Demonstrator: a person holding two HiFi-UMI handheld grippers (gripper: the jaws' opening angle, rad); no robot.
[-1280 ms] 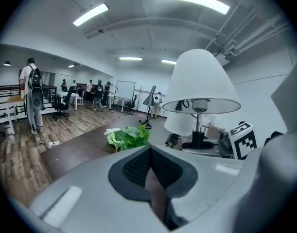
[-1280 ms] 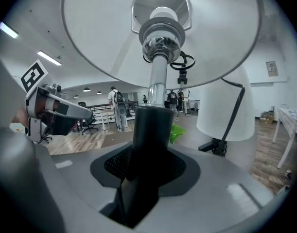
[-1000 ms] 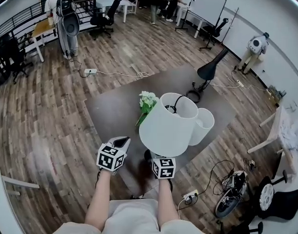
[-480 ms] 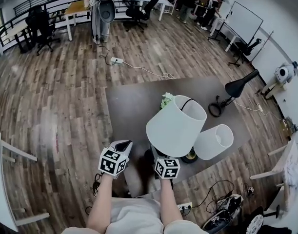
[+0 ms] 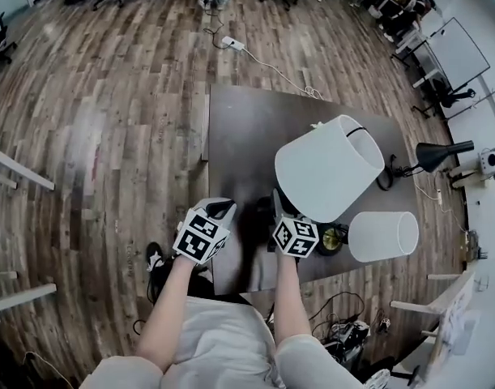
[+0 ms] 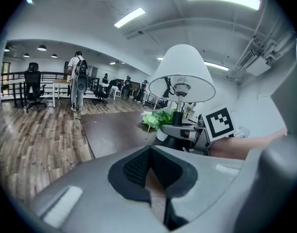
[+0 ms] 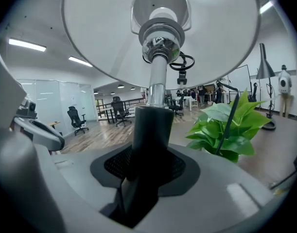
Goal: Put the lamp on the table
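- Over the near edge of the dark table (image 5: pixel 247 128), both forearms (image 5: pixel 174 306) reach forward side by side, with the grippers about level.
- right gripper (image 5: pixel 276 205): jaws clamped tight on the black stem (image 7: pixel 148 144) of the lamp (image 5: pixel 328 168), below the white shade (image 6: pixel 182 72).
- Lamp is roughly upright in that grip, with the shade over the table. Its base is hidden, so I can't tell if it touches the top.
- left gripper (image 5: pixel 221 211): just beside the right one, jaws pressed together with nothing between them, clear of the lamp.
- Green plant (image 7: pixel 226 125) with white flowers sits on the table just behind the lamp.
- Second white shade (image 5: pixel 382 236) is near the table's right edge, and a black desk lamp (image 5: pixel 441 154) is farther right.
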